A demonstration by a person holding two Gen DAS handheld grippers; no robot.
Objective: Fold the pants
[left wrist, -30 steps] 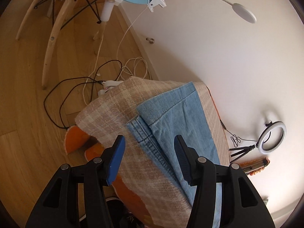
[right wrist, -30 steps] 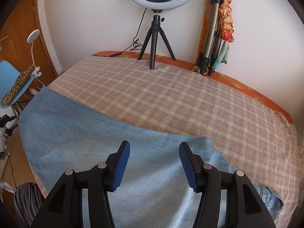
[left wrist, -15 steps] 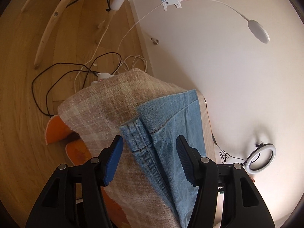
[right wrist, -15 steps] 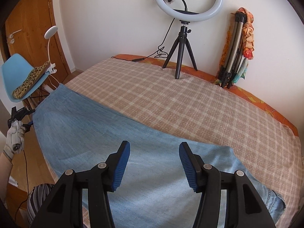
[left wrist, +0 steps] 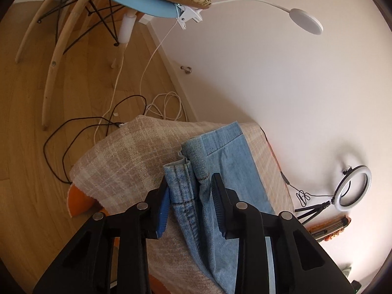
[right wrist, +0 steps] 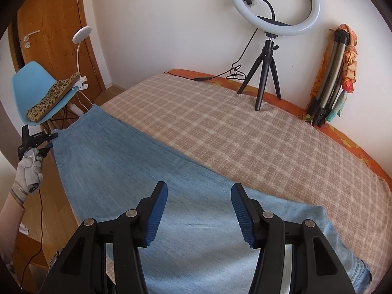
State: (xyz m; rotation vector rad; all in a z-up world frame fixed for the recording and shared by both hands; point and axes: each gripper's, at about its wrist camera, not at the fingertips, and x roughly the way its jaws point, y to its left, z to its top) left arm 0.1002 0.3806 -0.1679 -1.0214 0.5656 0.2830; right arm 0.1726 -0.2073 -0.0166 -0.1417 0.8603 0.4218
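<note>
Light blue denim pants [right wrist: 137,171] lie flat along the near edge of a bed with a beige checked cover [right wrist: 245,132]. Their leg hems [left wrist: 193,161] reach the bed's left corner. My left gripper [left wrist: 191,196] has closed around the bunched hem edge, the fabric between its blue pads; it also shows in the right wrist view [right wrist: 46,142] at the pants' far left end. My right gripper [right wrist: 199,208] is open and empty, hovering above the middle of the pants.
A ring light on a tripod [right wrist: 269,49] stands on the bed's far side. Folded tripods [right wrist: 328,80] lean on the wall. A blue chair [right wrist: 39,95] with a clip lamp [left wrist: 303,22] stands left of the bed. Cables [left wrist: 103,127] lie on the wooden floor.
My left gripper moved forward onto the leg hems and its jaws narrowed around the fabric. My right gripper rose and drew back, staying open.
</note>
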